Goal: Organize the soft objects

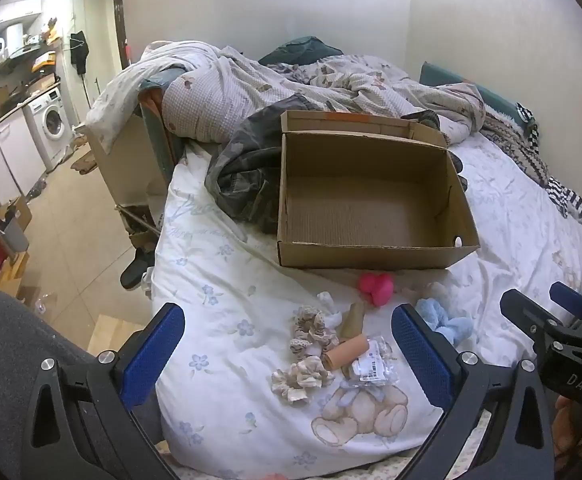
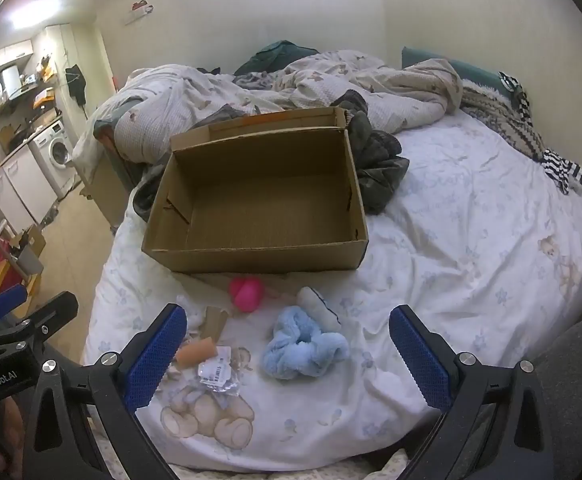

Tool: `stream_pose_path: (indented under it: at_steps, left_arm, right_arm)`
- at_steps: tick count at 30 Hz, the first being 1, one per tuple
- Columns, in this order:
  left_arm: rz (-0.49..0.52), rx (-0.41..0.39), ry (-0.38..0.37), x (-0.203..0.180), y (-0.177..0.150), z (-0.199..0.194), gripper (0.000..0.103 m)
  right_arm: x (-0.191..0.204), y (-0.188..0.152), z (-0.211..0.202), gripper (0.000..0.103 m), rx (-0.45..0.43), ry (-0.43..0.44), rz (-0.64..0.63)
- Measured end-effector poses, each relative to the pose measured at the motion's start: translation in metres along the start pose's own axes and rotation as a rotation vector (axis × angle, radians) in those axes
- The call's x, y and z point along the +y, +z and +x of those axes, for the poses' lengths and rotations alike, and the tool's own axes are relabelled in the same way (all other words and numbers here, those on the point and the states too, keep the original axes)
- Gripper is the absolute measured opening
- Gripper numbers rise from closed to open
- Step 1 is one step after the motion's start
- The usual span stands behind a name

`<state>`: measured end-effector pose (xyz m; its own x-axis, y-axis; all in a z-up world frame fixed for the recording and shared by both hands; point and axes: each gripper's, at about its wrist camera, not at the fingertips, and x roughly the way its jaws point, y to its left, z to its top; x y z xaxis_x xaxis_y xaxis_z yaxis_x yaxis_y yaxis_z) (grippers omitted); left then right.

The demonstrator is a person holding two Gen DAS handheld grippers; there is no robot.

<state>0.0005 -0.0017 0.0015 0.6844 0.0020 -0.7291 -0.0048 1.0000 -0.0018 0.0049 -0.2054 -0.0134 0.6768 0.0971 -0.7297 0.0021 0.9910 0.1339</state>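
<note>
An open cardboard box is set on the bed, its inside bare, with a dark crumpled garment pressed against its far left side. A rumpled duvet is piled behind it.

Soft items are scattered on the white floral sheet in front of the box: a pink plush thing just beside the box's front wall, a light blue fluffy scrunchie nearer, a white fuzzy item touching it on the far side. Beige scrunchies and another are seen in the left wrist view, next to a peach roll and a small plastic packet with a barcode label.

The left gripper is held wide, nothing between its blue pads; the beige scrunchies lie between them in the view. The right gripper is also spread wide and holds nothing, with the blue scrunchie in its gap. Both are kept above the sheet at the bed's near edge.
</note>
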Motion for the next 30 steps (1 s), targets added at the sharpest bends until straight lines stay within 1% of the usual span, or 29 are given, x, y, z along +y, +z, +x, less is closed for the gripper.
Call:
stream_pose_path:
  at_steps: [30]
  left_arm:
    - [0.005, -0.011, 0.006, -0.0026, 0.0037, -0.0061, 0.103]
  right_arm:
    - [0.0007, 0.0001, 0.0005, 0.103, 0.000, -0.003, -0.007]
